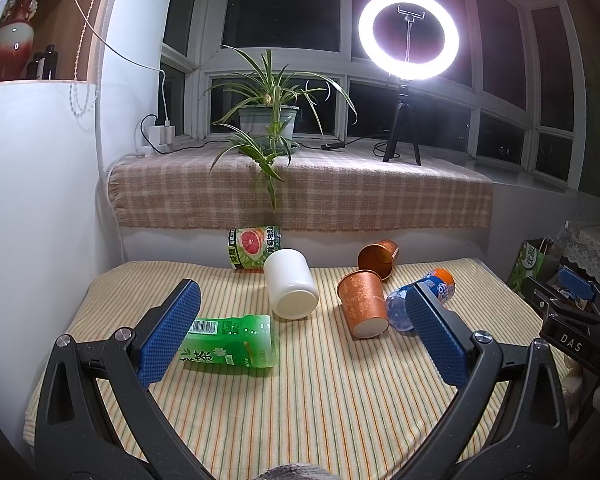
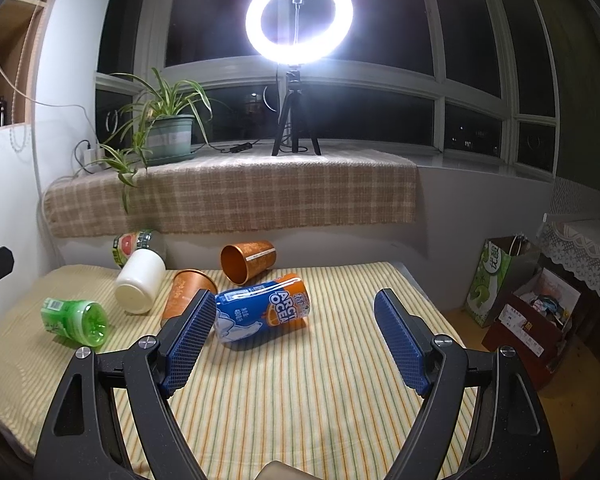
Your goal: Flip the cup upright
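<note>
Both grippers hang spread wide over the striped tablecloth, nothing between their blue pads: the left gripper and the right gripper. Ahead of the left one, an orange patterned cup stands upside down, white base up. Just beyond it a second orange cup lies on its side, mouth facing the camera. A white cup lies tipped beside them, base toward the camera. Only the left view shows the barcode on the green bottle; only the right view shows the label of the blue-and-orange bottle, lying between the right gripper's fingers and the cups.
</note>
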`<control>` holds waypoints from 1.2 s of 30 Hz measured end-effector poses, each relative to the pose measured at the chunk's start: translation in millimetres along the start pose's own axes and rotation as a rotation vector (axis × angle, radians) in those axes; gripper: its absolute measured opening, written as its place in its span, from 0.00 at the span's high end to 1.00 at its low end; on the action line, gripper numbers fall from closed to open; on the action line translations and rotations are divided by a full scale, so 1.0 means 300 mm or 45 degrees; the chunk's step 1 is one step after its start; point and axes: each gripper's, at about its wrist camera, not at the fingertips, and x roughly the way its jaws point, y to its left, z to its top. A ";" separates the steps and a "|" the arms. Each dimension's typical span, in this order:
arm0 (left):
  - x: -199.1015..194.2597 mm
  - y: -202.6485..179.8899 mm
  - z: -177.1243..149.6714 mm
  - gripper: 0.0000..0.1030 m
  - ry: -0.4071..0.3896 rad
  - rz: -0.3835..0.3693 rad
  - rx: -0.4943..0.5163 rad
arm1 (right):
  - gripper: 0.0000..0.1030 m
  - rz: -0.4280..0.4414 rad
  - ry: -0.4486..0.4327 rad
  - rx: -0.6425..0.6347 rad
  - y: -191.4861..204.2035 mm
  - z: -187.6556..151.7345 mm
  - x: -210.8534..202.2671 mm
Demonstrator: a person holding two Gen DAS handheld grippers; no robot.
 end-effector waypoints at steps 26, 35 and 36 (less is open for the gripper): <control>0.013 -0.100 -0.028 0.00 0.022 -0.027 0.020 | 0.21 -0.002 0.007 0.007 -0.007 -0.018 -0.002; 0.031 -0.116 -0.025 0.00 0.054 -0.063 0.052 | 0.21 0.000 0.021 0.009 -0.016 -0.023 0.002; 0.034 -0.118 -0.025 0.00 0.056 -0.067 0.055 | 0.21 0.001 0.024 0.009 -0.017 -0.024 0.003</control>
